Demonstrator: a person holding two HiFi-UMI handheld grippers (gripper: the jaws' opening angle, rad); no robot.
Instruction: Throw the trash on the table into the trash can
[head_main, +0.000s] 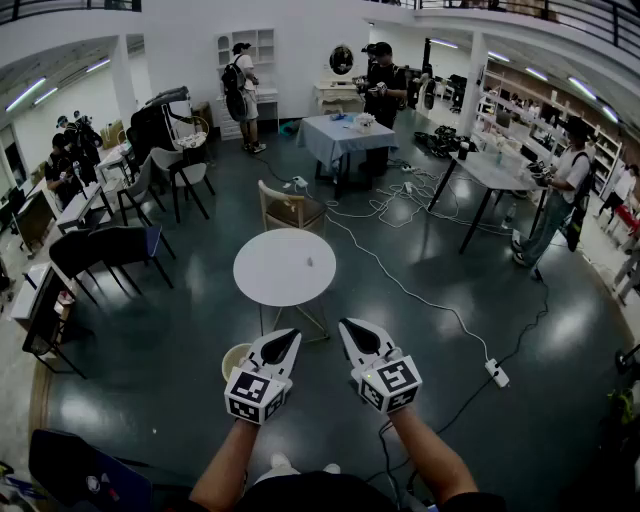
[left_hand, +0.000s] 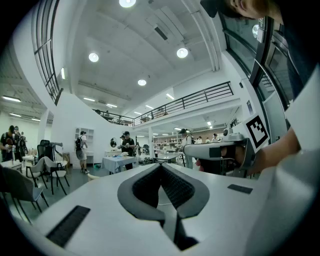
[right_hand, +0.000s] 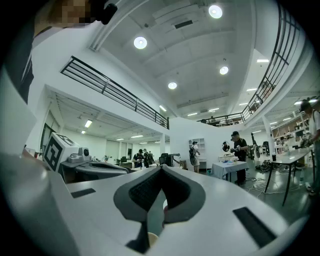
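White table (head_main: 262, 280) at centre bears a small scrap (head_main: 309, 262); below, left gripper (head_main: 289, 339) and right gripper (head_main: 349, 328) both closed, empty.

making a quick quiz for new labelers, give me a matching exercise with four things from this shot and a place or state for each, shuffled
Things:
1. small trash piece
2. trash can
3. power strip
4. left claw

Places or states:
a. on the floor, out to the right in the head view
b. shut, nothing in it
c. on the round white table
d. on the floor, partly hidden under the left claw in the head view

Pairs: 1-c, 2-d, 3-a, 4-b
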